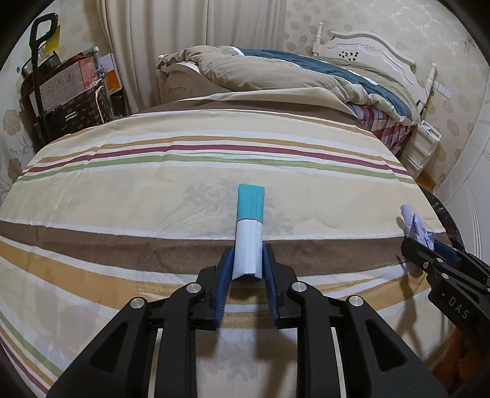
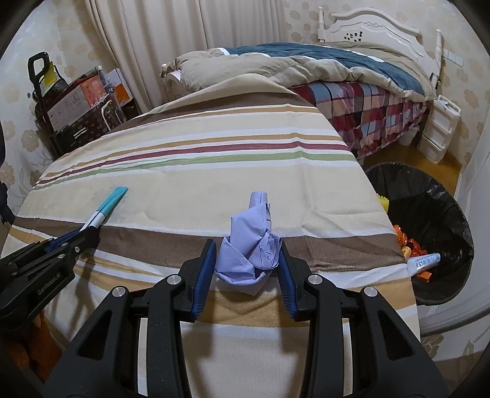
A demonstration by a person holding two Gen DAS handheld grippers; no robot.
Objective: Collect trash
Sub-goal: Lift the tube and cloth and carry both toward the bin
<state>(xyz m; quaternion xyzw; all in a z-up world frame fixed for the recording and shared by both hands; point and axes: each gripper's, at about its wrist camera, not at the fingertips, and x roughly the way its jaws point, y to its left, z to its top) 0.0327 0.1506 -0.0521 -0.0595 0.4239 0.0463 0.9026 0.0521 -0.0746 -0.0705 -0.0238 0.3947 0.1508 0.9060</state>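
Nearest the left wrist camera, the left tongs (image 1: 247,251) stand over the near part of the desk (image 1: 122,189), which is covered by a striped cloth. A folded white-and-teal packet (image 1: 250,208) lies lengthwise between the blue pads, with its white end between them and its teal end pointing towards the far edge. The pads stand against both sides of the white end. Whether they press on it cannot be told.

The right tongs (image 2: 246,243) are clenched on a wad of crumpled lilac paper (image 2: 249,245). Both pads bear on its sides, and a rolled end sticks out beyond the tips. In the left wrist view this wad sits at the desk's right edge. The two tongs are well apart, the left one nearer the left edge.

Just beyond the right edge, on the floor, stands a bin (image 2: 428,189) lined with a black bag. Inside it are orange wrappers (image 2: 410,245), a white tube (image 2: 424,261) and something yellow that is too small to identify.

Past the far edge is a bed (image 2: 367,91) with a checked sheet, a rumpled tan and dark blue duvet and a white carved headboard (image 2: 373,24). A white drawer unit (image 2: 438,128) stands beside it. Pale curtains (image 2: 183,30) hang behind. Stacked cartons (image 2: 73,98) occupy the room's far left corner.
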